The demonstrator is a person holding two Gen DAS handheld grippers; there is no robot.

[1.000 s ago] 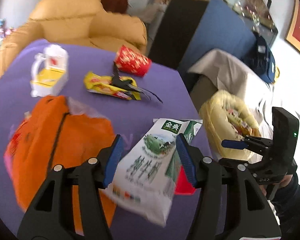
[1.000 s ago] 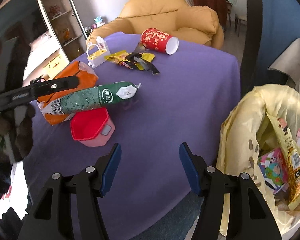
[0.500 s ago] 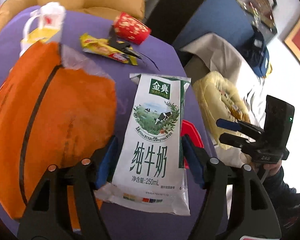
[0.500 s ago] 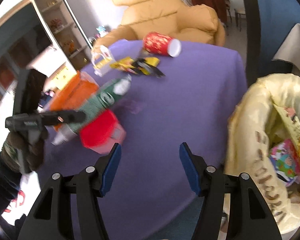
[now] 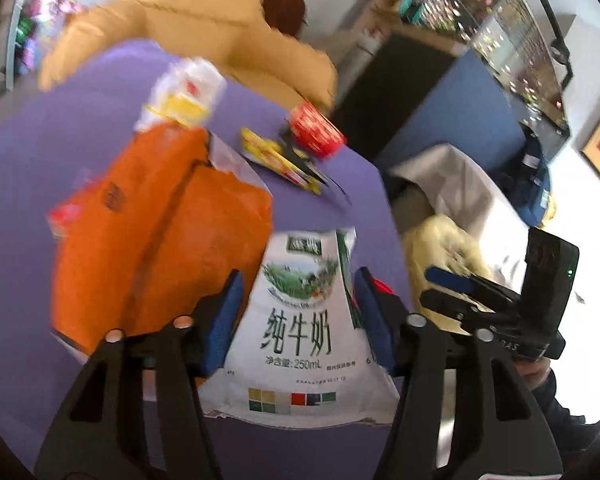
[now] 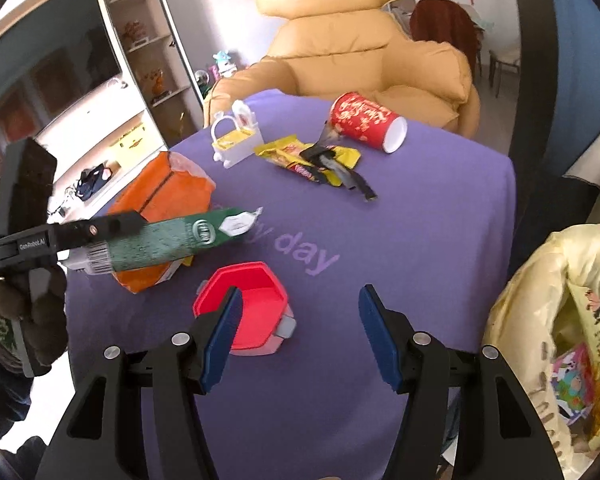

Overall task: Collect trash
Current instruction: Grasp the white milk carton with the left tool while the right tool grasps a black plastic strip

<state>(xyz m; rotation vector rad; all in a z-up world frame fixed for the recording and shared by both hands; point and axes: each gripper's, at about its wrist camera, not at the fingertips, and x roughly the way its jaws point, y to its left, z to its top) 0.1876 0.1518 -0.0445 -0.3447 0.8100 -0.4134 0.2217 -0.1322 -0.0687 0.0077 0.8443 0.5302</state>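
The left claw [image 5: 298, 316], just closing, pinches a milk carton [image 5: 300, 332]. The right claw [image 6: 300, 332] is spread, empty. Beside the desk [image 6: 420, 240], a yellow bag [image 6: 540, 280] holds snack wrappers [image 6: 592, 344].

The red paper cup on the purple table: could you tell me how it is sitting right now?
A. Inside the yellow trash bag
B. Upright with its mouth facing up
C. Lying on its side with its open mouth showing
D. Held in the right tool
C: the red paper cup lies on its side on the purple table, its white open mouth turned sideways, next to the yellow wrappers.
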